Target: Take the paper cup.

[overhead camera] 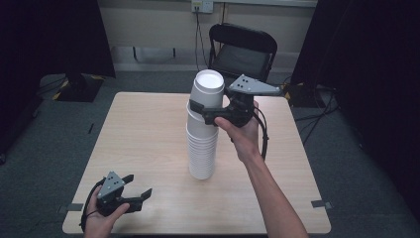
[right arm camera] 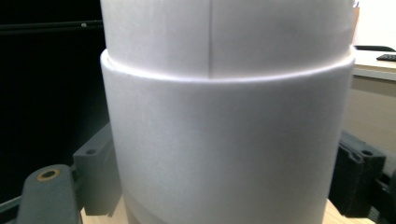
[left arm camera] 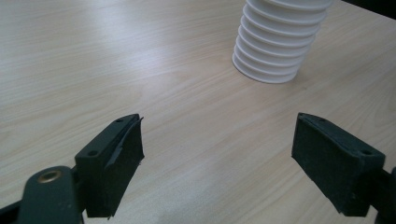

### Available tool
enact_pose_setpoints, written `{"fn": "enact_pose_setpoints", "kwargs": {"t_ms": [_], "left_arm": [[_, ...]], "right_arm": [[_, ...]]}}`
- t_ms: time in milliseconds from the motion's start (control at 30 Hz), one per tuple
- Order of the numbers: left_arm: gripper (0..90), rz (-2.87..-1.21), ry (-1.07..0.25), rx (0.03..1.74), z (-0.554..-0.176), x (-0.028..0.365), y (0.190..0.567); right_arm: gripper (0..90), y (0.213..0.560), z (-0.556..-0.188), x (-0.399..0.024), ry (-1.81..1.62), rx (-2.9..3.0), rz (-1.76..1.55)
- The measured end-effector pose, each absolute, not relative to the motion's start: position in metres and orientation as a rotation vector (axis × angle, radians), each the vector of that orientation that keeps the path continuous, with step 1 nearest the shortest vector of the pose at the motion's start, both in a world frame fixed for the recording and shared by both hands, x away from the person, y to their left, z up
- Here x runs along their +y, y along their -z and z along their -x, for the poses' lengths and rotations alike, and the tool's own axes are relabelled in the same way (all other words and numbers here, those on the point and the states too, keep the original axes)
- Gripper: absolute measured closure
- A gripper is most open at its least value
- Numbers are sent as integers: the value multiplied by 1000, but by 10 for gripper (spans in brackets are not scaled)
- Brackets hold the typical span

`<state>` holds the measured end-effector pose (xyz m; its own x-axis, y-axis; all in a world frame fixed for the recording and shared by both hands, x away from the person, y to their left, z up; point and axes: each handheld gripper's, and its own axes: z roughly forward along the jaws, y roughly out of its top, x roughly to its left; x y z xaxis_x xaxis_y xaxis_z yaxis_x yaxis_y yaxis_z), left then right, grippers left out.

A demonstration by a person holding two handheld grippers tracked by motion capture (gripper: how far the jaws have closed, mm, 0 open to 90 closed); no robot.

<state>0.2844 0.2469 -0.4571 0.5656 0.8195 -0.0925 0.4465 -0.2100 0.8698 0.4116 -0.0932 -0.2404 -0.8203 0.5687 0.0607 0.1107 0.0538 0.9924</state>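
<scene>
- A tall stack of white cups (overhead camera: 203,136) was seen upside down near the middle of the worktop (overhead camera: 148,134).
- The top cup (overhead camera: 207,91) was set between the fingers of the right gripper (overhead camera: 210,110), one finger on each side. Whether it was pinched could not be told.
- The left gripper (overhead camera: 136,191) was held low at the near left corner, its fingers spread wide with nothing between them.

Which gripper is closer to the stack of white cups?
Right. The right gripper clasps the white cup stack near its top; the left gripper rests open near the table's front edge.
</scene>
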Motion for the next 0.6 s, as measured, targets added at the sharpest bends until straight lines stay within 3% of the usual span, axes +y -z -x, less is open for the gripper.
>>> {"fn": "enact_pose_setpoints", "kwargs": {"t_ms": [600], "left_arm": [[162, -1845, -488, 1028, -285, 247, 457]], "right_arm": [[157, 214, -404, -107, -1886, 1923, -696]]}}
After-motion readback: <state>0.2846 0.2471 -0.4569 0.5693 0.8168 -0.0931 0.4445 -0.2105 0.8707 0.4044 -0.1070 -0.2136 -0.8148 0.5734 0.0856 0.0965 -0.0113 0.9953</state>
